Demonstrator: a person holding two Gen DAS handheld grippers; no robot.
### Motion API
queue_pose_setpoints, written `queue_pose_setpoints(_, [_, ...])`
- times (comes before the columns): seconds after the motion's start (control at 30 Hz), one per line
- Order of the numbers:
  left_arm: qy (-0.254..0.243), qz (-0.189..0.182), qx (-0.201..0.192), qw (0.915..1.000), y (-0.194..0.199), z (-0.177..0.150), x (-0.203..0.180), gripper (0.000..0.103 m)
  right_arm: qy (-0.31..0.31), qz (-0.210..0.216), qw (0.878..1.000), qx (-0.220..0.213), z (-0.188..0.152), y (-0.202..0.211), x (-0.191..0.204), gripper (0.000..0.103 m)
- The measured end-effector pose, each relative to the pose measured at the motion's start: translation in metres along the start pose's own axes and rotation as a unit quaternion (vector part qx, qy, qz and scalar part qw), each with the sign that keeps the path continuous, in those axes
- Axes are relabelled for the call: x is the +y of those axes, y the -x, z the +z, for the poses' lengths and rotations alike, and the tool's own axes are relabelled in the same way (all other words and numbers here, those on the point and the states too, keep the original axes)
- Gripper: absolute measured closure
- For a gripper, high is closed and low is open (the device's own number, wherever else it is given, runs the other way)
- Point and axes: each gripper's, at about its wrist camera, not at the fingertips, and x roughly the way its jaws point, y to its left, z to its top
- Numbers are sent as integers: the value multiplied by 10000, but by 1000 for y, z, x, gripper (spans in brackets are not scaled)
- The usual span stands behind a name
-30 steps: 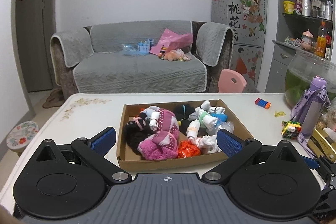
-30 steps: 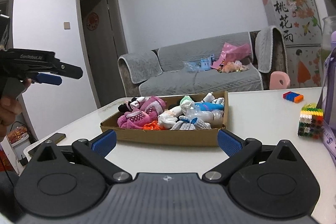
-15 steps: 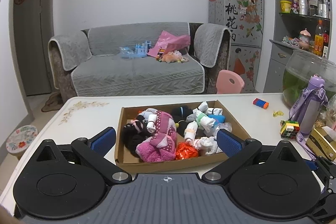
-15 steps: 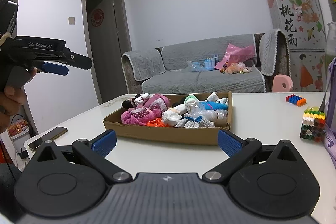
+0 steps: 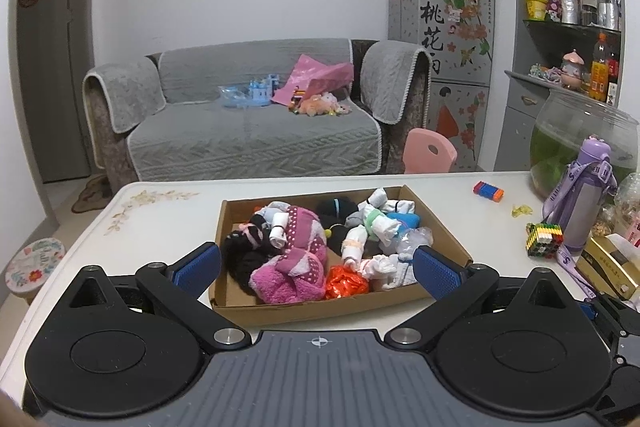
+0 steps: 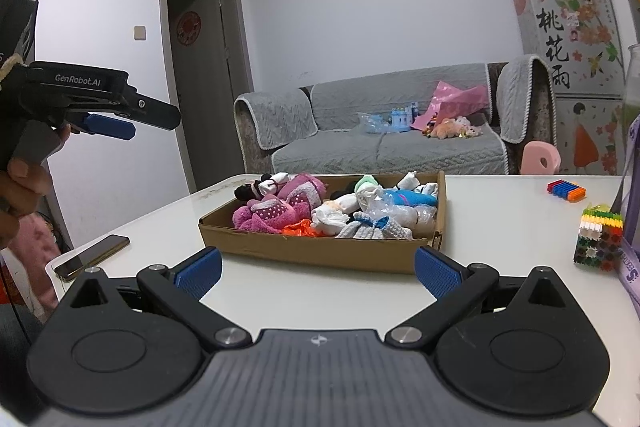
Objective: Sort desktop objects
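Looking along the left claw (image 5: 316,269) in the left wrist view: blue pads spread wide, nothing between them, hovering at lower centre of the frame over the near edge of the cardboard box (image 5: 320,307). Box at centre on the white surface (image 5: 160,211), stuffed with rolled socks (image 5: 376,223) and a pink fluffy bundle (image 5: 288,277). At right of the frame, a small block toy (image 5: 488,190), a multicoloured cube (image 5: 545,240) just beside a purple bottle (image 5: 586,199), and a fishbowl (image 5: 580,139) behind.

Switching to the right wrist view: right claw (image 6: 318,269) likewise spread and empty at lower centre, short of the box (image 6: 320,247). Cube (image 6: 598,239) at right edge, block toy (image 6: 566,190) beyond it. Phone (image 6: 92,257) at left near the surface corner. Left claw (image 6: 120,121) raised in upper left of the frame, gripped by a hand (image 6: 20,187); pad spacing hard to judge from this angle.
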Motion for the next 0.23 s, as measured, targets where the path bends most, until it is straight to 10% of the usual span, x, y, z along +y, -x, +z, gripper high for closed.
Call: queue_pose_setpoints(0.23, [133,-137,-104,9998,5,1,4,0,-7,-24,10000,-9,0,2,0,1])
